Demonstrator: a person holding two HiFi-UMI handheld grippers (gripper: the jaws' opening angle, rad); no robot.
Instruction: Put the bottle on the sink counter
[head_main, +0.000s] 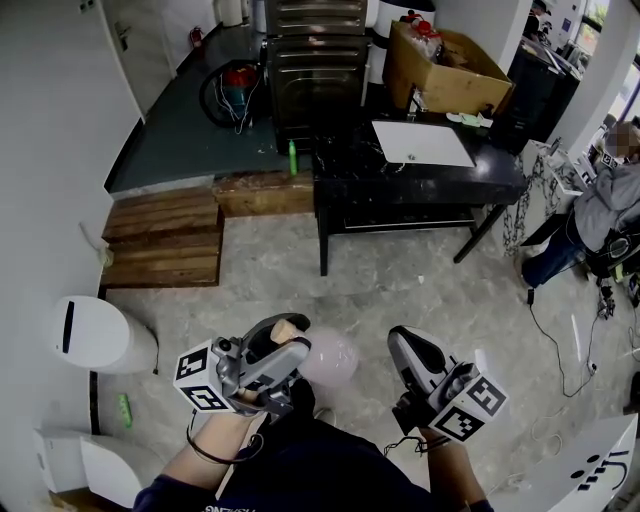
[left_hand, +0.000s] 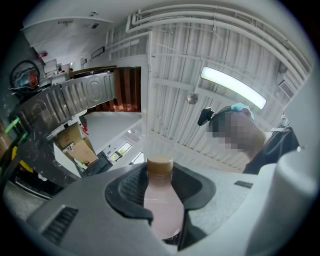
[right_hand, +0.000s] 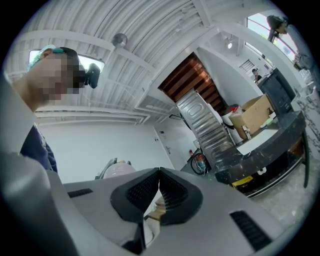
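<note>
A pink bottle (head_main: 332, 360) with a brown cap lies between the jaws of my left gripper (head_main: 285, 347), low in the head view and close to my body. In the left gripper view the bottle (left_hand: 162, 202) stands upright with both pads pressed on its neck below the cap. My right gripper (head_main: 405, 347) is beside it on the right, with its jaws shut and nothing in them. In the right gripper view the tips of the right gripper (right_hand: 159, 173) meet. The black sink counter (head_main: 420, 178) with its white basin (head_main: 423, 143) stands far ahead across the floor.
Wooden pallets (head_main: 165, 240) lie at the left, and a white bin (head_main: 100, 335) stands at my near left. A metal rack (head_main: 315, 60) and a cardboard box (head_main: 445, 65) are behind the counter. A seated person (head_main: 600, 210) and floor cables are at the right.
</note>
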